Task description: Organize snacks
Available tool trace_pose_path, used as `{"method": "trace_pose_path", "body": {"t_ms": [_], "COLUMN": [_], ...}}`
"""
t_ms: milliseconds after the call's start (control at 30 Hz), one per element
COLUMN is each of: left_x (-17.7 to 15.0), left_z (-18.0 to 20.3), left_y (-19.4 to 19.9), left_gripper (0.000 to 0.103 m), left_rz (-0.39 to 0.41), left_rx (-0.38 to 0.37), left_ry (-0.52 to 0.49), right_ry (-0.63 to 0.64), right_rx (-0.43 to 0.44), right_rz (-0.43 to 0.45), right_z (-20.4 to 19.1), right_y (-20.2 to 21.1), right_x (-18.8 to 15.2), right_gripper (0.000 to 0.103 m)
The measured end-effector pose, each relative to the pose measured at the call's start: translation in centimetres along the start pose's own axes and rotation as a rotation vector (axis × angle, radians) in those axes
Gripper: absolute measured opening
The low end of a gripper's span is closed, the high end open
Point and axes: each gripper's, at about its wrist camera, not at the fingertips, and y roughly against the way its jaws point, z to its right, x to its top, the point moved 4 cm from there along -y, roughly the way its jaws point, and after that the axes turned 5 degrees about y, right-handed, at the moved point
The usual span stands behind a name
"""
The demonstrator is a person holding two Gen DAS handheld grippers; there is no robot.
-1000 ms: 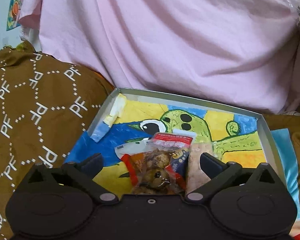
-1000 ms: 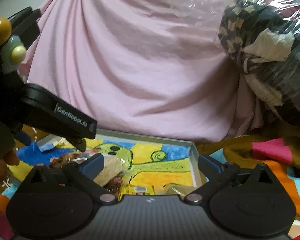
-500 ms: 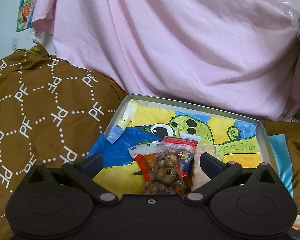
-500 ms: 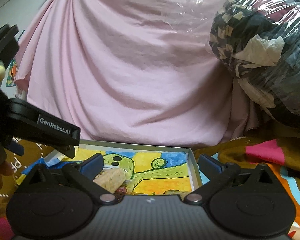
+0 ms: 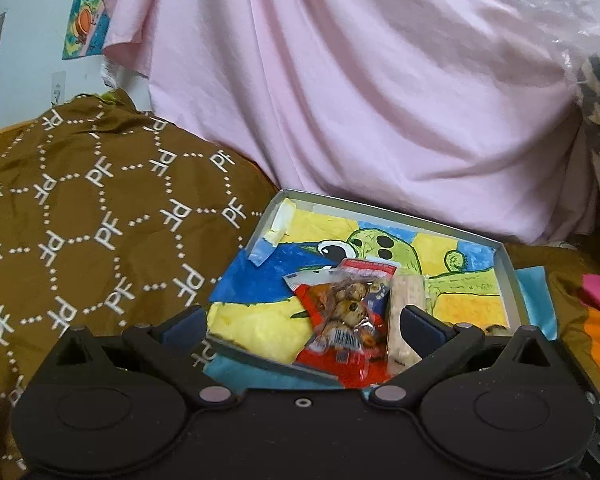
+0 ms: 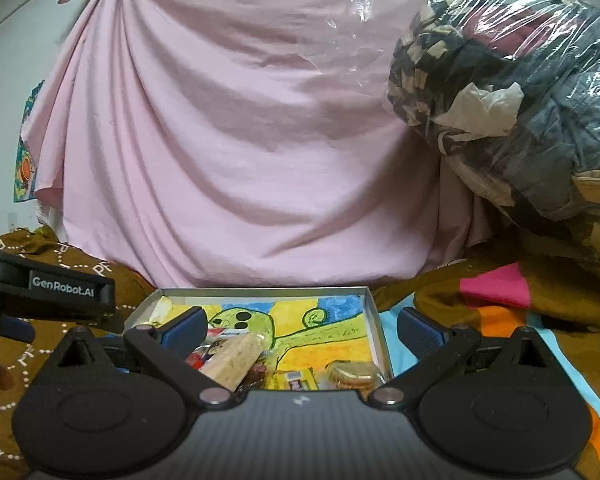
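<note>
A shallow grey tray (image 5: pixel 509 276) lined with a colourful cartoon drawing lies on the bedding; it also shows in the right wrist view (image 6: pixel 374 312). In it lie a red clear-window snack pack of brown balls (image 5: pixel 346 312), a pale wafer bar (image 5: pixel 406 312) (image 6: pixel 232 362), a yellow packet (image 6: pixel 290 378) and a wrapped round biscuit (image 6: pixel 352 376). My left gripper (image 5: pixel 300 326) is open and empty, above the tray's near edge. My right gripper (image 6: pixel 300 330) is open and empty, over the tray's near side. The left gripper's body (image 6: pixel 48 292) shows at the left of the right wrist view.
A brown patterned blanket (image 5: pixel 80 220) rises to the left of the tray. A pink sheet (image 5: pixel 360 100) hangs behind it. A plastic-wrapped bundle of clothes (image 6: pixel 520 92) sits at the upper right. Blue, pink and orange cloth (image 6: pixel 496 292) lies to the right.
Both grippers have pulled back and up from the tray, staying open. The snacks lie still; more of the tray's near edge and the blanket shows.
</note>
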Motion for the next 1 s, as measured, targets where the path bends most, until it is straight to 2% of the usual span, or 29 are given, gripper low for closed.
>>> {"method": "trace_pose_path", "body": {"t_ms": [533, 1000], "left_x": [-2.9, -5.3], "left_z": [-3.3, -5.7], "left_y": [6.4, 9.2], "left_gripper": [0.102, 0.102], "left_rz": [0.017, 0.04], "left_rx": [-0.005, 0.007], "left_ry": [-0.04, -0.06], "right_ry": [-0.02, -0.017], "right_rx": [0.018, 0.048], "right_rz": [-0.058, -0.078], "right_z": [-0.6, -1.7], "right_y": [5.6, 8.7], "right_x": [-0.3, -1.0], "right_gripper": [0.103, 0.103]}}
